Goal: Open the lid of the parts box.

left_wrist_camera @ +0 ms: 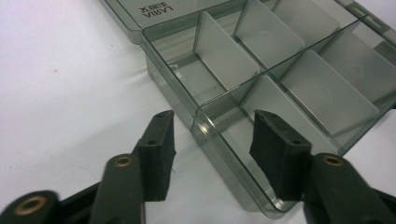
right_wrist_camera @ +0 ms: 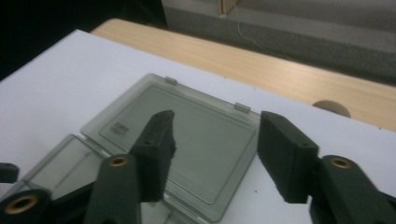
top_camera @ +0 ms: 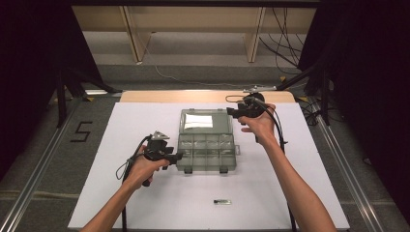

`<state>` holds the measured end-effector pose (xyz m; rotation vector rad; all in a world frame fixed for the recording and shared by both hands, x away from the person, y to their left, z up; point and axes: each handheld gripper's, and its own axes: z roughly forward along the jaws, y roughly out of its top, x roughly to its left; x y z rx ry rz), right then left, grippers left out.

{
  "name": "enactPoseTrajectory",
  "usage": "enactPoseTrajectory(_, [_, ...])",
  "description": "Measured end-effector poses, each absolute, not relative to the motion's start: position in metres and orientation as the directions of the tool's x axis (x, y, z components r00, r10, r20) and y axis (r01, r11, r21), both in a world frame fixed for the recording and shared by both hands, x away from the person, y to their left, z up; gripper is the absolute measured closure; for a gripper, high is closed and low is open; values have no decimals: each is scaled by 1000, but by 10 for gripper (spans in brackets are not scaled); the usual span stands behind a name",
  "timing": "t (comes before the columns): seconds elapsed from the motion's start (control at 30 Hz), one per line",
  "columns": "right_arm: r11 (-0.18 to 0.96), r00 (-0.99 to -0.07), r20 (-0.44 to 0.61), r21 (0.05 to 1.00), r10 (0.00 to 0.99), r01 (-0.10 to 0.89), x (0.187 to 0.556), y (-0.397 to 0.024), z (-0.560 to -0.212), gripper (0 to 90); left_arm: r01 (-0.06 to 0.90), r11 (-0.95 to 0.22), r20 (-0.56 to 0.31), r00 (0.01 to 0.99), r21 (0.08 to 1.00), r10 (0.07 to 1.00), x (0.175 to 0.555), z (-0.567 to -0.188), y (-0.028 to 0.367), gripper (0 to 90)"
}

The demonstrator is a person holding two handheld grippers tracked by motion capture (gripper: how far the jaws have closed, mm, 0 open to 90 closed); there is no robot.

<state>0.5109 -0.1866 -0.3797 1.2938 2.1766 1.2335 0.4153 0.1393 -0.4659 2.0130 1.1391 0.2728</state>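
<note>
Smoky translucent plastic compartment box, lid laid flat open, judged light, rigid, slippery (walls thin): grip its corner wall, which the left gripper straddles unclamped; right gripper over lid, parted, empty.

— What do the two tools look like?

— Both are black. The left claw carries a grey three-cornered plate on top, and a dark cable loops out behind the left hand. The right claw trails its own black cable past the right hand.

— And up close?

— Each jaw is matte black and ends in a blocky pad with small holes in its side. Brass-coloured rivets sit at the pivots. The forearms are bare, no sleeves.
</note>
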Motion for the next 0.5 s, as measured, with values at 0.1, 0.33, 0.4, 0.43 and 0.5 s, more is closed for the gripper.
enactPoseTrajectory(0.1, [188, -566, 171, 833, 807, 520, 498, -185, -374, 393, 624, -284, -187, 579, 728, 793, 413, -463, 141, 389])
enactPoseTrajectory(0.33, [213, -645, 147, 869, 750, 446, 474, -179, -364, 335, 562, -211, -195, 575, 799, 795, 402, -447, 144, 320])
enactPoseTrajectory(0.4, [247, -669, 101, 881, 736, 404, 466, -177, -361, 321, 537, -179, -209, 582, 824, 786, 398, -442, 145, 290])
enactPoseTrajectory(0.43, [252, -679, 99, 882, 728, 399, 461, -176, -360, 317, 535, -160, -223, 580, 830, 784, 395, -440, 144, 290])
enactPoseTrajectory(0.5, [264, -704, 90, 887, 705, 379, 451, -174, -358, 312, 504, -150, -220, 600, 850, 769, 389, -437, 145, 254])
